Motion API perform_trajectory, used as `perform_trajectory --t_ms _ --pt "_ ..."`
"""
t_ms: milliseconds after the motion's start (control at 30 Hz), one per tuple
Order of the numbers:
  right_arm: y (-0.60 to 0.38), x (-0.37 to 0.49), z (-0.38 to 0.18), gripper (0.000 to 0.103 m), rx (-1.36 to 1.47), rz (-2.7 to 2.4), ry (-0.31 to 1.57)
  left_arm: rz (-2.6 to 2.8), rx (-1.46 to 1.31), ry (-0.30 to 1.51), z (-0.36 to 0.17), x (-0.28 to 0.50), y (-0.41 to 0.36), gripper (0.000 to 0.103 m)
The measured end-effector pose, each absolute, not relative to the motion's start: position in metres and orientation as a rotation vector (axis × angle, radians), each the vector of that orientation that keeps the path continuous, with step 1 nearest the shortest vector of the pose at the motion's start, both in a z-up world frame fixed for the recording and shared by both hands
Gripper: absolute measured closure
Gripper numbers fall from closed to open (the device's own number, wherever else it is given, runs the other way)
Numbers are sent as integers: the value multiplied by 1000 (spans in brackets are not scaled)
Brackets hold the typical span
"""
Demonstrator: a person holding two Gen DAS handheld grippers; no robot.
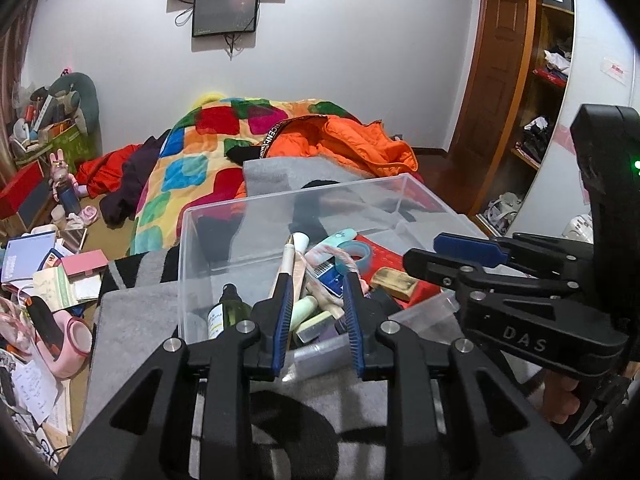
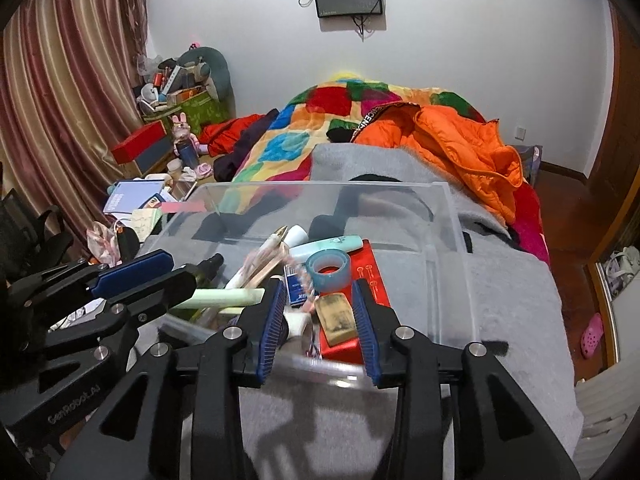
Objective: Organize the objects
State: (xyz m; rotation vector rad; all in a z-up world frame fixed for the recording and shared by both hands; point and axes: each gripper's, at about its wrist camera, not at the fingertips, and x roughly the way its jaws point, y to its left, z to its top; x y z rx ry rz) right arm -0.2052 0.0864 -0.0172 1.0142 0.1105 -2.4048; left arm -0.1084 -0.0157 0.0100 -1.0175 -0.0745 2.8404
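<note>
Both claws hover over the clear plastic box (image 1: 224,236) on the grey-blanketed bed (image 2: 520,304). The left claw (image 1: 318,304) and right claw (image 2: 320,312) stand slightly open, apparently gripping nothing. Tape roll (image 2: 330,270), bottles and tubes lie inside.

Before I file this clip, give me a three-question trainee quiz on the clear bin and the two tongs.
1. True or false: the roll of light blue tape lies inside the clear plastic bin.
2. What does the bin rest on? A) a grey blanket B) a wooden desk C) bare floor
3. Fill in: in both wrist views, the left tongs and right tongs stand ____, gripping nothing.

Key: 1 true; 2 A; 3 open. The dark green bottle, the worn yellowish block and the flat red packet under it all lie loose in the bin.
</note>
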Motion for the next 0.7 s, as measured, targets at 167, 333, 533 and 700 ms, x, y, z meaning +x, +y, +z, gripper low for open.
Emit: perform_trajectory --t_ms 167,333,533,700 --pt "96 -187 -11 63 973 -2413 132 2867 -991 -66 14 -95 -15 62" --pt "106 -171 -7 51 916 -2454 157 2903 -951 -46 18 -81 -13 40" --pt "115 -160 -7 31 889 -2475 157 2949 -922 -30 18 -68 -9 14" --pt "120 -151 -10 23 873 -2493 147 2919 -943 -76 11 -63 -8 12"
